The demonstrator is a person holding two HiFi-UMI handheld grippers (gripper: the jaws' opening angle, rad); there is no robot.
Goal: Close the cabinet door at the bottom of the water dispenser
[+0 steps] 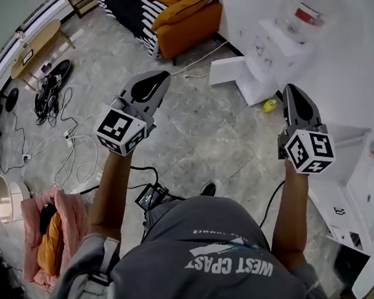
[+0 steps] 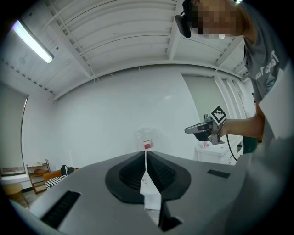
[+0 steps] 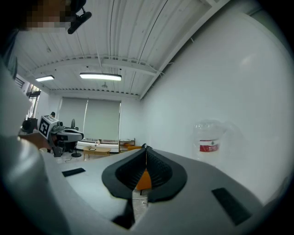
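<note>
Both arms reach out level toward the water dispenser.
Left gripper and right gripper: jaws pressed together, empty, well short of its open cabinet door.

The floor is grey stone with black and white cables lying on it. An orange sofa sits by the white wall. A low wooden table stands near it. A long light shines on the ceiling.

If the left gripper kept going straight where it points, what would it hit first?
Probably the white water dispenser with the clear bottle on top, straight ahead of the left gripper; nothing nearer shows.
</note>
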